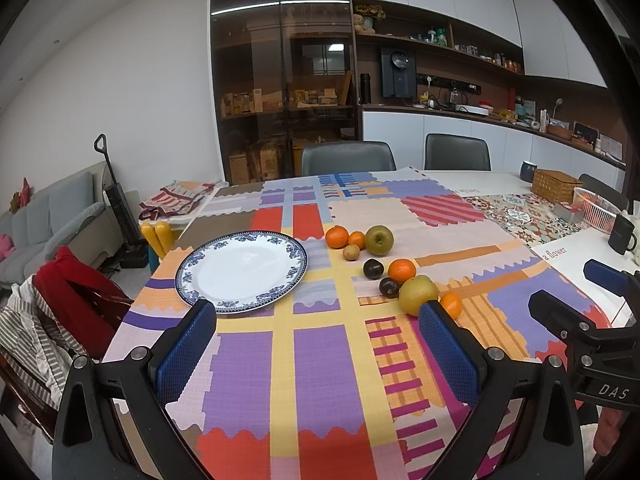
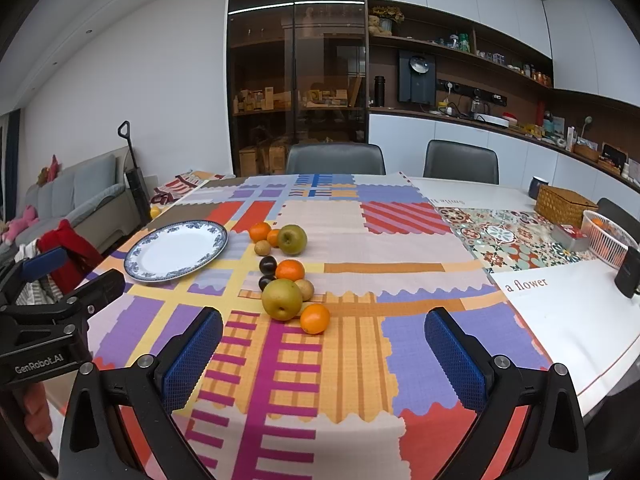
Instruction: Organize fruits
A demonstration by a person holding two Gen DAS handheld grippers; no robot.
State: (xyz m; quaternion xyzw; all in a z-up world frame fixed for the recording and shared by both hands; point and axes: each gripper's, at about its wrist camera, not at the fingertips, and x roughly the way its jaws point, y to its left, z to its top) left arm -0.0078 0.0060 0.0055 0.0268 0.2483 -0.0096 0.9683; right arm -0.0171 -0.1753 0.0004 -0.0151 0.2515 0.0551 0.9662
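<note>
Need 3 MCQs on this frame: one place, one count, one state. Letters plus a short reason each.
1. The plate lies where, relative to the fruit?
A. to their left
B. to their right
C. under them

2. How many dark plums are on the cloth?
A. one
B. two
C. four

3. What is the plate's state?
A. holds an orange
B. upside down
C. bare

Key:
1 A, it sits left of the fruit cluster in both views.
2 B, one plum and a second plum just nearer.
3 C, no fruit rests on its white centre; both the left gripper and the right gripper are open and hold nothing.
</note>
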